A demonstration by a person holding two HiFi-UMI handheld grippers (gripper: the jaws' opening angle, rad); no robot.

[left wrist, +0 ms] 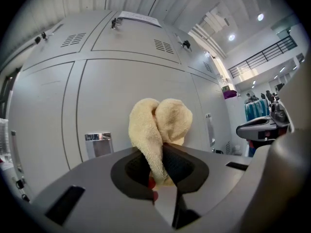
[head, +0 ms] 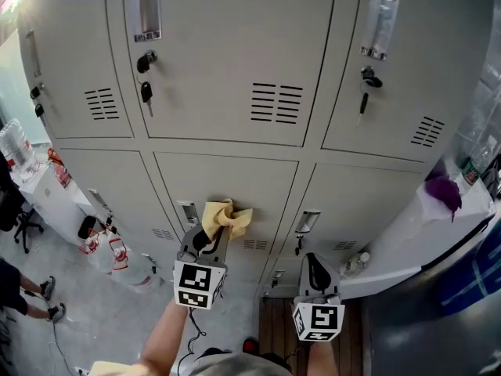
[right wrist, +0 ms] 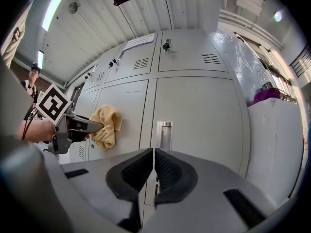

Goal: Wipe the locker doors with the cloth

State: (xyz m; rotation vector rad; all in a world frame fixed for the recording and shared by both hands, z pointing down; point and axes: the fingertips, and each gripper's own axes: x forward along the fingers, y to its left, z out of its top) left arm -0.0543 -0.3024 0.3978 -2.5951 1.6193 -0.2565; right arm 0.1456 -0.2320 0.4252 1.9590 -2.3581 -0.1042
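Observation:
A yellow cloth (head: 227, 218) is bunched in my left gripper (head: 208, 240), which is shut on it and holds it against the middle lower locker door (head: 235, 186). In the left gripper view the cloth (left wrist: 160, 130) rises from between the jaws and meets the grey door (left wrist: 126, 91). My right gripper (head: 315, 271) hangs lower and to the right, shut with nothing in it, in front of the right lower locker door (right wrist: 199, 115). The right gripper view shows the cloth (right wrist: 108, 126) and the left gripper (right wrist: 90, 126) at its left.
Upper locker doors (head: 235, 53) carry keys (head: 146, 92) and handles. A white counter (head: 438, 225) with a purple thing (head: 445, 190) stands at the right. At the left stand a white table (head: 55, 194) and a person's feet (head: 47, 300).

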